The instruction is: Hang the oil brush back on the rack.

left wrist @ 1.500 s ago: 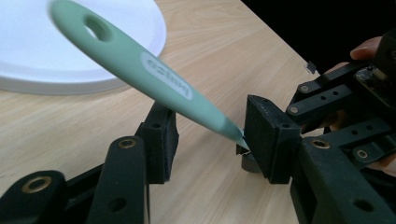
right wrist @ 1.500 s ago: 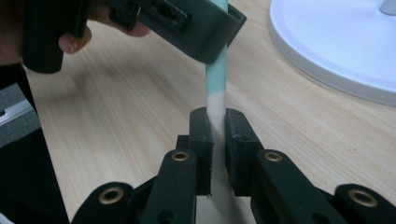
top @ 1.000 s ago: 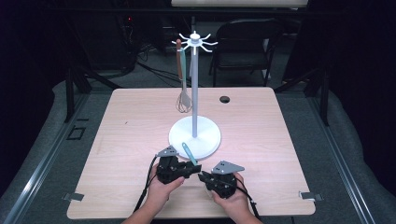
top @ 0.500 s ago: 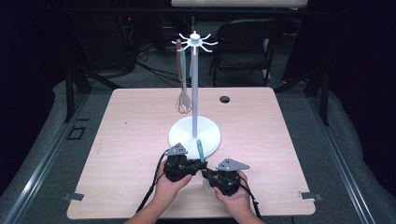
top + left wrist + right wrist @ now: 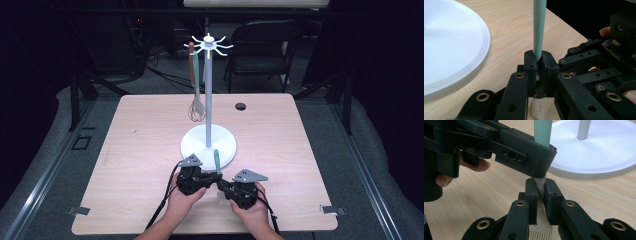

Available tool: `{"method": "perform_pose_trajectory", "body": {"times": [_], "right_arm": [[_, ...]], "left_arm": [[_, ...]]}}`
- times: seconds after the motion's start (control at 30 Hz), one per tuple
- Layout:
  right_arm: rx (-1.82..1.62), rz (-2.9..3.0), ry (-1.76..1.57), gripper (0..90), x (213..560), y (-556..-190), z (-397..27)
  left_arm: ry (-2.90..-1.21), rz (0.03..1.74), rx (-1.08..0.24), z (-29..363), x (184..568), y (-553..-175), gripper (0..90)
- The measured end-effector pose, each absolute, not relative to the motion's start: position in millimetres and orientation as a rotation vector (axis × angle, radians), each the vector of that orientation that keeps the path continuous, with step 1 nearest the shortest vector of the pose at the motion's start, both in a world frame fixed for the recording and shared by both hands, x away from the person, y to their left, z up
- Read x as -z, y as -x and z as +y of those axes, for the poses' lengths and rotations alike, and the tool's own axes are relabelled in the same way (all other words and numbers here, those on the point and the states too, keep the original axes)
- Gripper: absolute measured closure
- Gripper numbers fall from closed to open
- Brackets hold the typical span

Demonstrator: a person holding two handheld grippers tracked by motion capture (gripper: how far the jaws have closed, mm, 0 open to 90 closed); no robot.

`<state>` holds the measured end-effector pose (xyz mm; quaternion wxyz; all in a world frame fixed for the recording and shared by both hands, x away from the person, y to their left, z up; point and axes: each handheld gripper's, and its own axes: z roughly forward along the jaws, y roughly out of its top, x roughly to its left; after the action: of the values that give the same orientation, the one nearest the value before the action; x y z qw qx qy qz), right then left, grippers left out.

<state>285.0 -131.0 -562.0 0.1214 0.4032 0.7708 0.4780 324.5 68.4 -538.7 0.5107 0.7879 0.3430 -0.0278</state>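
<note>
Held thing: a brush with a pale green handle [image 5: 216,159] and pale bristles [image 5: 539,233] — it stands upright between my two grippers, at the near edge of the table [image 5: 130,150], just in front of the white stand [image 5: 208,145].
Left gripper [image 5: 196,179]: jaws closed on the green handle, seen plainly in the left gripper view [image 5: 539,72].
Right gripper [image 5: 239,189]: jaws closed lower down, on the neck just above the bristles [image 5: 540,192].
Step, as I judge it: a handover from one grip to the other, likely toward hanging the brush beside the whisk [image 5: 196,107] on the stand's hooks [image 5: 208,42].
How to do it well: I should loosen only one pair of jaws — the other must stay firm, and the handle upright.
Risk: opening both lets the brush drop or tip against the stand's base.
</note>
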Motion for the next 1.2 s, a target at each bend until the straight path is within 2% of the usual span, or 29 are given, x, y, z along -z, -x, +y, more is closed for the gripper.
{"method": "perform_pose_trajectory", "body": {"times": [0.23, 0.7, 0.97, 1.2], "right_arm": [[-1.383, 2.280, -1.144, 74.1, 560.1, -284.0, -136.4], [-1.299, 2.202, -1.160, 67.1, 553.9, -290.8, -163.9], [-1.247, 2.242, -1.173, 61.5, 562.0, -297.6, -164.4], [-1.240, 2.238, -1.181, 60.7, 563.5, -298.5, -164.6]], "left_arm": [[-1.893, 0.836, 0.076, 74.4, 536.6, -328.3, 84.9], [-1.905, 0.775, 0.073, 93.2, 513.9, -331.4, 85.1], [-1.923, 0.759, 0.063, 96.7, 505.2, -336.3, 85.1], [-1.938, 0.756, 0.048, 99.8, 494.3, -343.7, 85.1]]}}
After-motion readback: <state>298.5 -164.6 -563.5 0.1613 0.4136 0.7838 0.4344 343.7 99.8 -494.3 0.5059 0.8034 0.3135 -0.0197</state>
